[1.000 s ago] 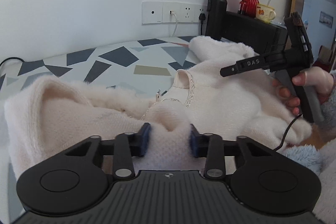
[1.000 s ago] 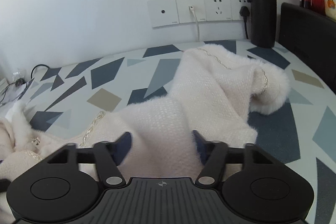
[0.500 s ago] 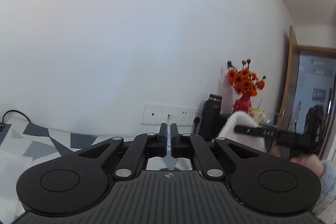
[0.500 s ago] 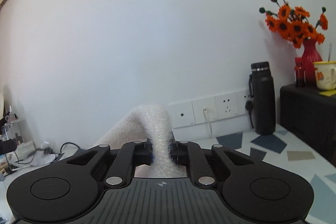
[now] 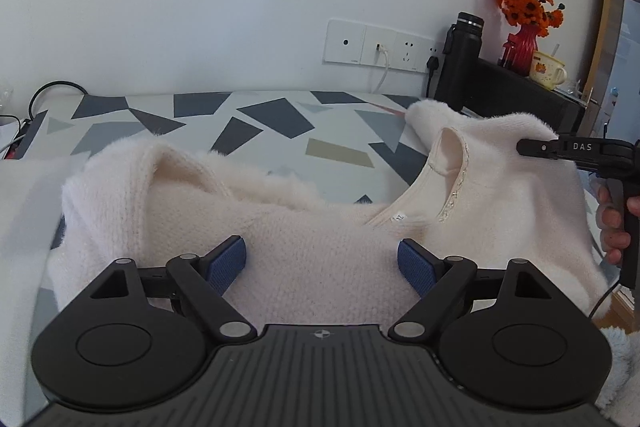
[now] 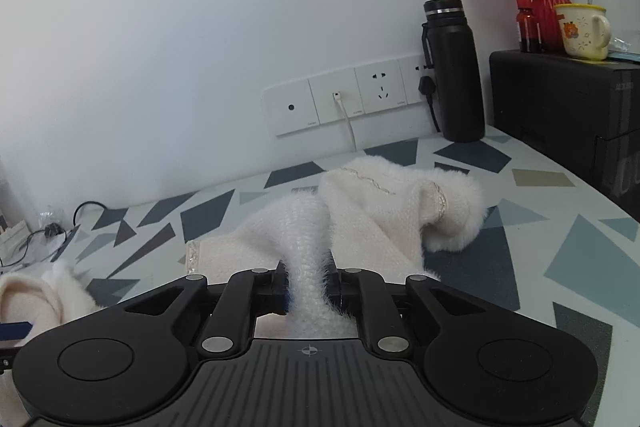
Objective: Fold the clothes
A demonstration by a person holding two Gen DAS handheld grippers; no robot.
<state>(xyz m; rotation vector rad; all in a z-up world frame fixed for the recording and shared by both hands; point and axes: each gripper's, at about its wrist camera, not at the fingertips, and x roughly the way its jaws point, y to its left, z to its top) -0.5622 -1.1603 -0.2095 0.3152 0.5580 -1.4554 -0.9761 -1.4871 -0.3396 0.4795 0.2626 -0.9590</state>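
My left gripper [image 5: 320, 261] stands wide apart over the cream fleece sweater [image 5: 312, 227], which lies spread on the patterned table [image 5: 260, 119], neckline [image 5: 444, 183] at two o'clock. It looks soft, thick and light, so I judge it will slump and bunch; seams or shoulders give the surest hold. My right gripper [image 6: 310, 293] pinches a fuzzy ridge of it, cuff [image 6: 452, 219] at one o'clock.

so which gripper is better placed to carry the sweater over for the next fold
Probably the right gripper: its fingers are shut on a ridge of the fluffy cream sweater. The left gripper is open above the sweater, holding nothing, and would have to close first.
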